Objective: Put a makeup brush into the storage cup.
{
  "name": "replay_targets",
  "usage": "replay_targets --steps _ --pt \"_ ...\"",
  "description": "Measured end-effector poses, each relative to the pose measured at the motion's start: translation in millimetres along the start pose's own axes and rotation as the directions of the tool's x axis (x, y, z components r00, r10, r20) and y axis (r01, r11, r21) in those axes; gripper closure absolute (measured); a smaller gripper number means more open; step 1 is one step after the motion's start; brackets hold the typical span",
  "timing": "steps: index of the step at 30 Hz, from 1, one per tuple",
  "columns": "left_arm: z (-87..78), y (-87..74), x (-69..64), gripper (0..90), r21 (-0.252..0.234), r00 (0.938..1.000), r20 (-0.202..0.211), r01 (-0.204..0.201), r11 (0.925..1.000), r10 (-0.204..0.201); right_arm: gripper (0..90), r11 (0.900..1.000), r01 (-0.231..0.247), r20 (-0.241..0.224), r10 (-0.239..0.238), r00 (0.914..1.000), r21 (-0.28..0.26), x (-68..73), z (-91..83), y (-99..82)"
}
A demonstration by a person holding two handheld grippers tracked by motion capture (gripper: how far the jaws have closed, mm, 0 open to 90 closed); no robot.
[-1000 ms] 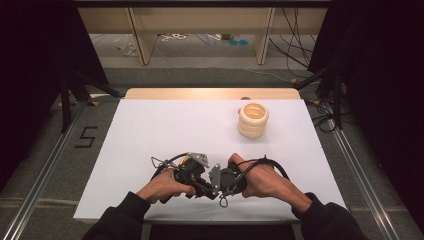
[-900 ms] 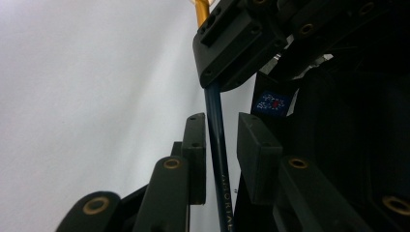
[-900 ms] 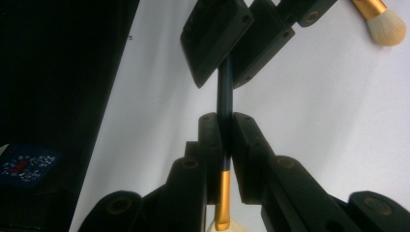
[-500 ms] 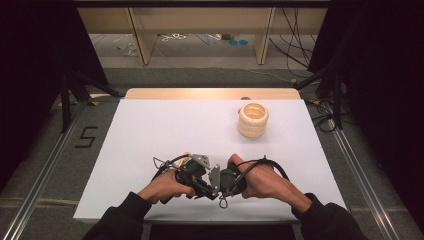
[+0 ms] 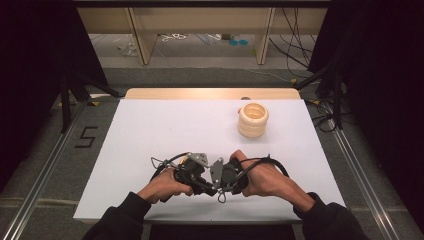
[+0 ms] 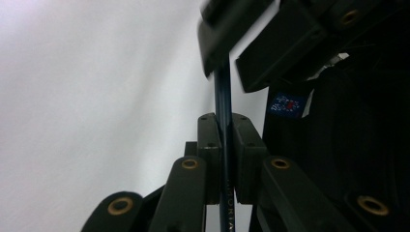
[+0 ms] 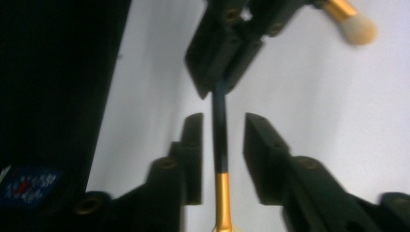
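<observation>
A thin brush with a dark blue handle (image 6: 223,96) and a gold band (image 7: 222,193) lies between the two grippers, which meet tip to tip at the table's front middle. My left gripper (image 6: 226,159) is shut on the handle; it also shows in the high view (image 5: 201,183). My right gripper (image 7: 223,145) faces it with the handle running between its jaws untouched; those jaws have just been opening. Beyond the left gripper's clamped pads (image 7: 220,53) the brush's gold ferrule and pale bristle tip (image 7: 355,29) stick out. The right gripper (image 5: 220,183) sits under the person's right hand.
A cream ringed holder (image 5: 253,120) with an open top stands at the back right of the white table (image 5: 165,125). Cables (image 5: 265,162) loop from the grippers over the hands. Wooden shelf legs (image 5: 140,37) and floor rails lie beyond the table.
</observation>
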State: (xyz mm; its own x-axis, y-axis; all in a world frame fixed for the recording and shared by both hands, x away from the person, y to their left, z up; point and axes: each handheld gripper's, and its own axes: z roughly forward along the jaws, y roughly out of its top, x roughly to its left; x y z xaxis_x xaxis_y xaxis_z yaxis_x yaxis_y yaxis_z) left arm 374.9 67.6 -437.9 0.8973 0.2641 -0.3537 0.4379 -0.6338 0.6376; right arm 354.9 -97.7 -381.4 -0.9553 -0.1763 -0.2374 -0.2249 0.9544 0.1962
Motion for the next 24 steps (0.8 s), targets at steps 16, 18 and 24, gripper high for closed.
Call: replay_targets --steps 16,18,24 --pt "-20.6 -0.5 10.7 83.8 -0.168 0.9895 -0.14 0.009 0.9858 -0.033 41.6 0.8554 -0.336 0.166 0.426 0.8891 -0.394 -20.1 -46.1 -54.7" --pt "-22.6 -0.9 12.0 83.8 -0.183 0.9872 -0.152 0.02 0.9829 -0.048 42.7 0.8367 -0.342 0.194 0.454 0.8695 -0.428 -21.3 -49.0 -61.5" --pt "-27.7 -1.6 13.0 83.8 -0.226 0.9823 -0.177 0.02 0.974 -0.061 34.5 0.7236 -0.44 0.165 0.598 0.7839 -0.532 -24.2 -51.5 -83.7"
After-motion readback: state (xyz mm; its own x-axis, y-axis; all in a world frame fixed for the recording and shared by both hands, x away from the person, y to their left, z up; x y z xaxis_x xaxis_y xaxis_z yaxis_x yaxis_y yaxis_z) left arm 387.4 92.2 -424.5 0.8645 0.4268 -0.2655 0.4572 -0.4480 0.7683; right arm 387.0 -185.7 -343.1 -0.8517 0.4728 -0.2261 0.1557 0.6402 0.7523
